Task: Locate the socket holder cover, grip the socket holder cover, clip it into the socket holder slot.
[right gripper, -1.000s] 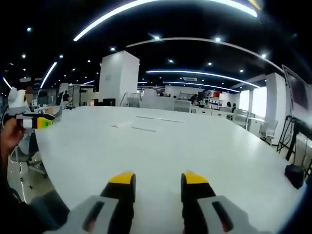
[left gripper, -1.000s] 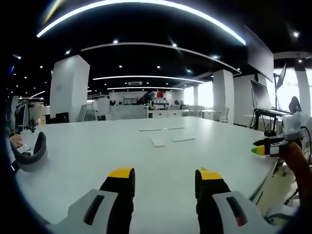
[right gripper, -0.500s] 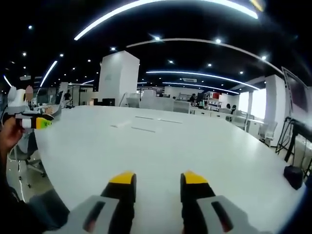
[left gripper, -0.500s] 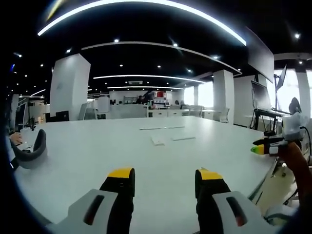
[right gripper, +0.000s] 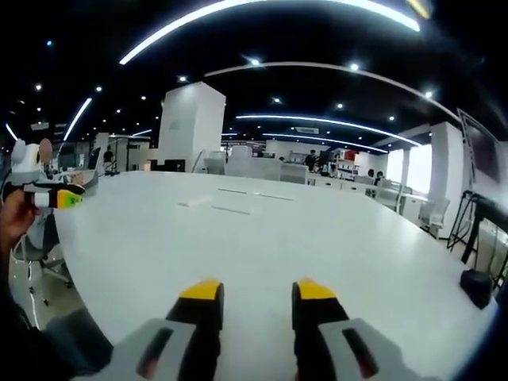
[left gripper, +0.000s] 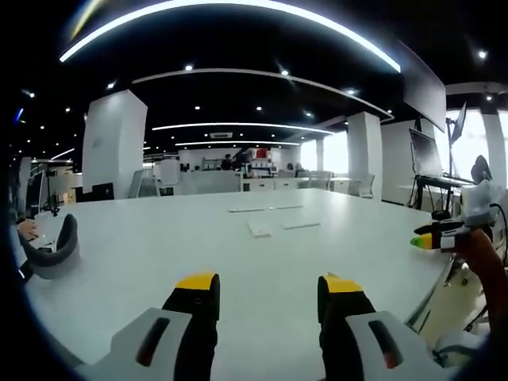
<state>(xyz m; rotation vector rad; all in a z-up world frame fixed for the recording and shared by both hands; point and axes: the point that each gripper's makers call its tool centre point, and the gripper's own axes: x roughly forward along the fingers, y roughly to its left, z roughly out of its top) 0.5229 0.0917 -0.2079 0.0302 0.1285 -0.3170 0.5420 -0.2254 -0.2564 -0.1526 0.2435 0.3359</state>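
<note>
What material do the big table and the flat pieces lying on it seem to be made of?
Table: probably matte white laminate, because the surface is even with only soft glare. Flat pieces: seemingly white plastic, thin and pale, but they are too far away to be sure.

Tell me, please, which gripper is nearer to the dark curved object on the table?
Left. The left gripper has the dark curved object just off its left; the right gripper sits farther along the table.

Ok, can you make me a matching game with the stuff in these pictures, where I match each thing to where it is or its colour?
Things:
1. jaw tips
2. headset
3. flat pieces
4. table

Matches:
A. white
B. far, mid-table
C. yellow
D. dark, at the table's left edge in the left gripper view

Pairs: 1-C, 2-D, 3-B, 4-A
</note>
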